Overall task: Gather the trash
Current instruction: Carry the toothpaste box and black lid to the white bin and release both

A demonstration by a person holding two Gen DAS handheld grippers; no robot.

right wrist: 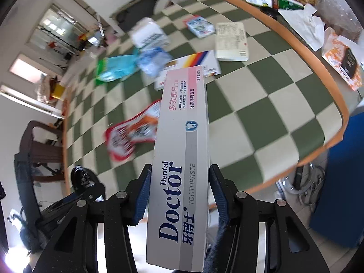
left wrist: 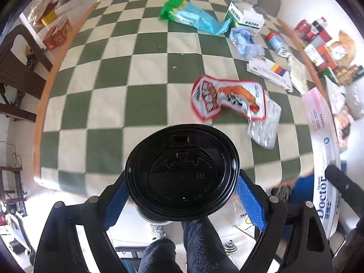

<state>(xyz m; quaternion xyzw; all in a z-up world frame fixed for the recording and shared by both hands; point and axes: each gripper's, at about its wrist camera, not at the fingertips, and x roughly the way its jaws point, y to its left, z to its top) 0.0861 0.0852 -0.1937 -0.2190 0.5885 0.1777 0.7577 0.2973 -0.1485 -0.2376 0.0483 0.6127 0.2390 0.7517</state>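
While clear of checkered table (left wrist: 145, 72), w/ left gripper (left wrist: 182, 195) clamped wide on lidded cup (left wrist: 182, 170) & right gripper (right wrist: 179, 195) closed on toothpaste box (right wrist: 182, 159): best kept level, squeezed firmly en route to bin, snack wrapper (left wrist: 227, 100) etc. left on table.

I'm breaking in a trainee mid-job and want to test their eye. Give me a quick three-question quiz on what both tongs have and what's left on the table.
1. True or false: the left tongs grip a cup with a black lid.
2. What do the right tongs hold? A) blue bag B) toothpaste box C) red snack wrapper
3. Fill in: the red and white snack wrapper lies on the green and white ______ tablecloth.

Key: 1 true. 2 B, the toothpaste box. 3 checked.
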